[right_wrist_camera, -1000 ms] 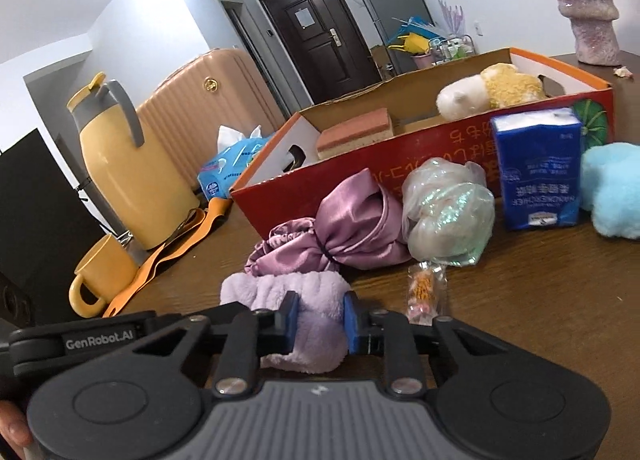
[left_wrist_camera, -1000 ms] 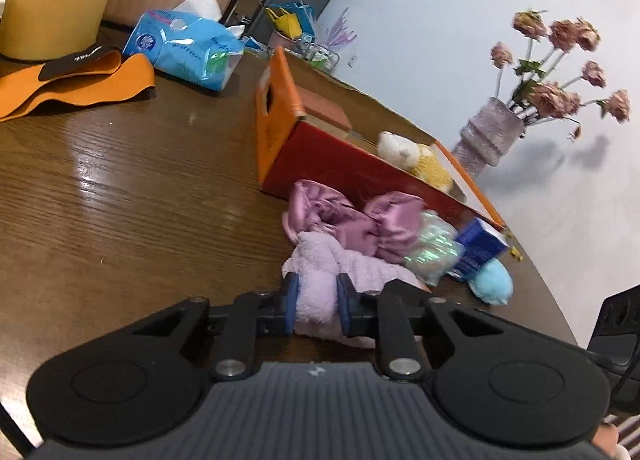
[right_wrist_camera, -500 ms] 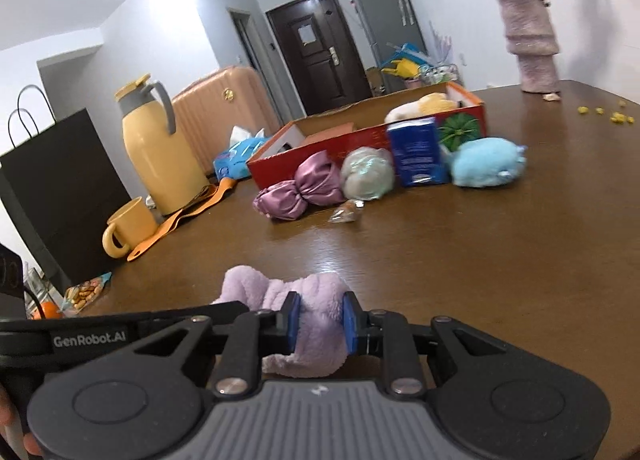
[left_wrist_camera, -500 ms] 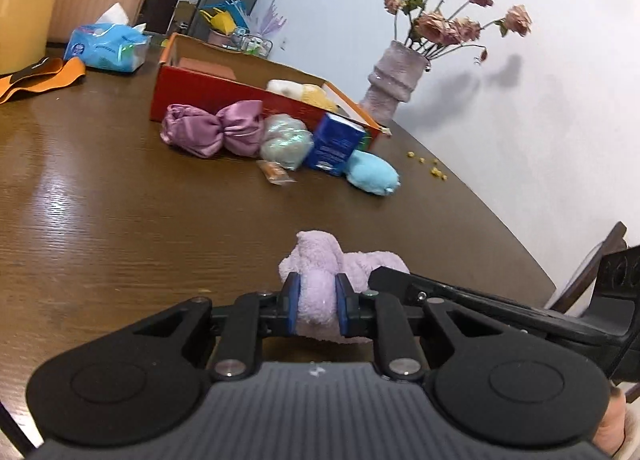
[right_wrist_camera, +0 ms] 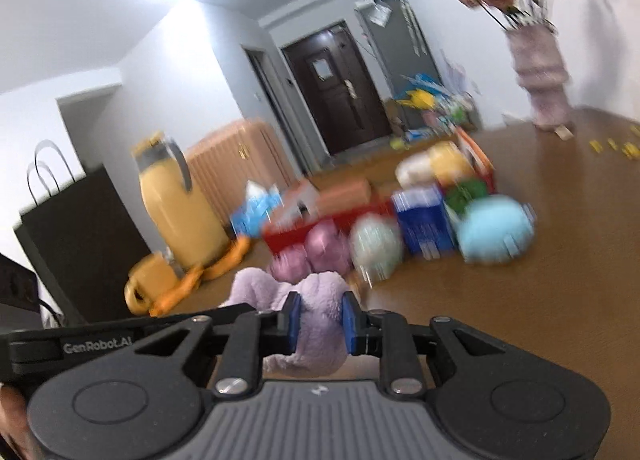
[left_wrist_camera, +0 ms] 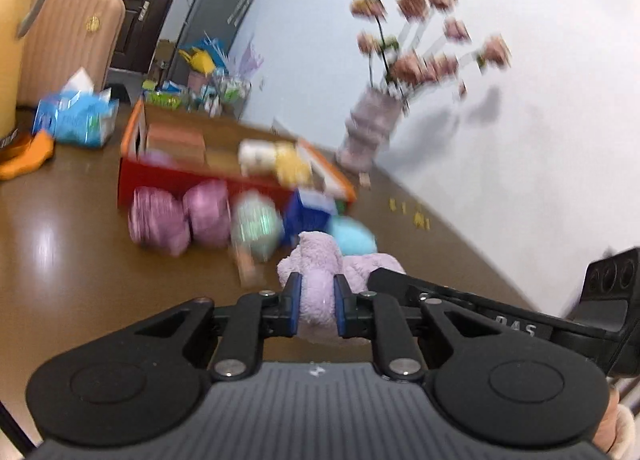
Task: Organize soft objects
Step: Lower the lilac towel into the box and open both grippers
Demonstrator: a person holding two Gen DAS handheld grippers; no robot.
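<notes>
Now: lilac towel (left_wrist_camera: 320, 260), clamped at both ends by the left gripper (left_wrist_camera: 316, 310) and the right gripper (right_wrist_camera: 319, 320), carried above the table (left_wrist_camera: 72, 260). Half a second back it sat farther from the red box (left_wrist_camera: 168, 176); it has since swung toward it, views blurred, so boxing looks near. Left view alone shows the box's inside with a yellow-white plush (left_wrist_camera: 276, 160); right view alone shows the yellow jug (right_wrist_camera: 180, 204), mug (right_wrist_camera: 148, 288) and black bag (right_wrist_camera: 80, 236).

Motion blur smears the red box (left_wrist_camera: 224, 180), the pink bow (left_wrist_camera: 182, 216), the blue packet (right_wrist_camera: 424, 220) and the flowers (left_wrist_camera: 424, 36), while the lavender plush (left_wrist_camera: 320, 260) is partly hidden behind both claws' frames.
</notes>
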